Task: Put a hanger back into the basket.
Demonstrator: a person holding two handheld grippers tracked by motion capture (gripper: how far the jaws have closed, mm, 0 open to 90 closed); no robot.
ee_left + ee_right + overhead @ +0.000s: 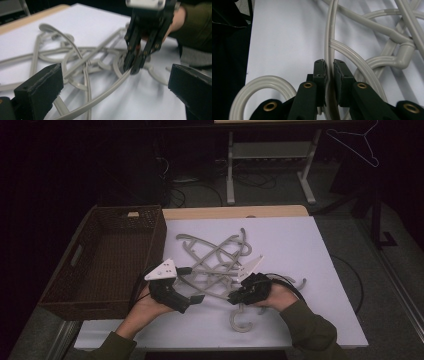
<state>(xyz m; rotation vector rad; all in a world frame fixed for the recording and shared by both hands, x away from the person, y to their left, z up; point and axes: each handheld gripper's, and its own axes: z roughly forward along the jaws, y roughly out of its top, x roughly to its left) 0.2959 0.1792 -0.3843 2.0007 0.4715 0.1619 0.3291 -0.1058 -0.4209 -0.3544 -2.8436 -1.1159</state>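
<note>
Pinched between my right gripper (329,72) pads, one grey hanger (329,37) bar rises from the tangled hanger pile (215,262) lying just right of the wicker basket (107,260); my left gripper (112,87) hovers beside it, jaws spread.

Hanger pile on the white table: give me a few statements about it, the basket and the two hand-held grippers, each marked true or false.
1. The right hand-held gripper is clamped on a grey hanger. True.
2. The left hand-held gripper is shut on a hanger. False: its jaws stand wide open, holding nothing.
3. The wicker basket holds hangers. False: it is empty.
4. The basket sits left of the hanger pile. True.
</note>
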